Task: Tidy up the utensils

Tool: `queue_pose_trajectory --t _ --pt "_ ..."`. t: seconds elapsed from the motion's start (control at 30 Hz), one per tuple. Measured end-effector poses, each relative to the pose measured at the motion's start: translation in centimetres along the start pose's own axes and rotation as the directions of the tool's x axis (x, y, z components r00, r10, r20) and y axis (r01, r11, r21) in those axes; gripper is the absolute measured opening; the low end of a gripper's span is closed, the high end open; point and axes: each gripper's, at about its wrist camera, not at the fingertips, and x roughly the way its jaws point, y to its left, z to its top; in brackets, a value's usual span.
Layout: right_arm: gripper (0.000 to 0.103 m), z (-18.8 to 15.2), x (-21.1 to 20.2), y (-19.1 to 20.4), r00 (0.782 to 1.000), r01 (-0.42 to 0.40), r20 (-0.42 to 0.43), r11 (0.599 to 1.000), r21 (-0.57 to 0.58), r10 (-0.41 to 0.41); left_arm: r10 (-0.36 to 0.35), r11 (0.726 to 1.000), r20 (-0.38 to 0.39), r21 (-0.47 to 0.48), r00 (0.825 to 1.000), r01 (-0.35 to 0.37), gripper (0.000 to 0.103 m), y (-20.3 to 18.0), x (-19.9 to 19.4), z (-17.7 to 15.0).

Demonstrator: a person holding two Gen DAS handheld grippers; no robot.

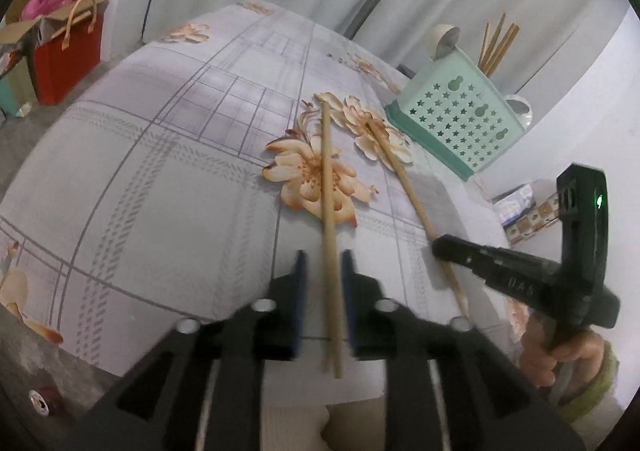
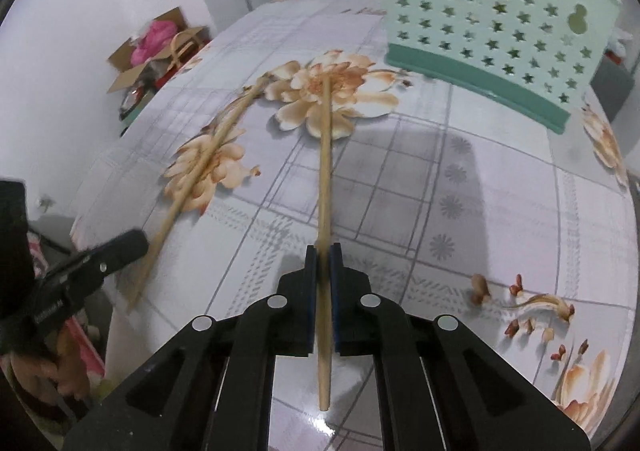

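Two wooden chopsticks lie on the flowered tablecloth. In the left wrist view one chopstick [image 1: 329, 211] runs between the fingers of my left gripper [image 1: 324, 263], whose jaws stand a little apart on either side of it. The second chopstick [image 1: 404, 175] runs into my right gripper [image 1: 440, 247]. In the right wrist view my right gripper [image 2: 323, 255] is shut on that chopstick [image 2: 325, 171]. The other chopstick [image 2: 200, 167] lies to the left, by my left gripper [image 2: 132, 243]. A mint-green star-holed utensil holder [image 1: 456, 119] [image 2: 496, 23] stands at the back right with several chopsticks [image 1: 496, 43] in it.
The table [image 1: 140, 179] ends close in front of both grippers. A red paper bag [image 1: 68, 55] and a cardboard box [image 2: 156, 47] stand on the floor to the left. White round objects [image 1: 444, 39] sit beside the holder. A curtain hangs behind.
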Motion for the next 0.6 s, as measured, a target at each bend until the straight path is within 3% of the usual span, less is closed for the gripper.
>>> queue_pose_trajectory --t 0.07,0.17,0.4,0.6 --pt "0.019 0.2 0.1 0.2 1.000 -0.030 -0.005 0.999 -0.015 0.030 0.001 1.000 -0.009 0.015 1.000 0.000 0.033 -0.2 0.0 0.5" --pt "0.027 0.6 0.4 0.8 0.999 -0.034 -0.004 0.999 -0.034 0.034 0.028 0.997 -0.038 0.068 0.999 -0.026 0.035 -0.8 0.5 1.1" --pt "0.028 2.5 1.6 0.9 0.999 -0.040 0.005 0.998 -0.038 0.040 0.158 0.963 -0.056 0.229 0.986 -0.141 0.035 -2.5 2.9 3.3" --pt "0.028 4.7 2.9 1.4 1.000 -0.010 0.025 0.998 -0.067 0.011 0.223 0.927 -0.073 0.324 0.972 -0.188 0.035 -3.4 5.4 6.0"
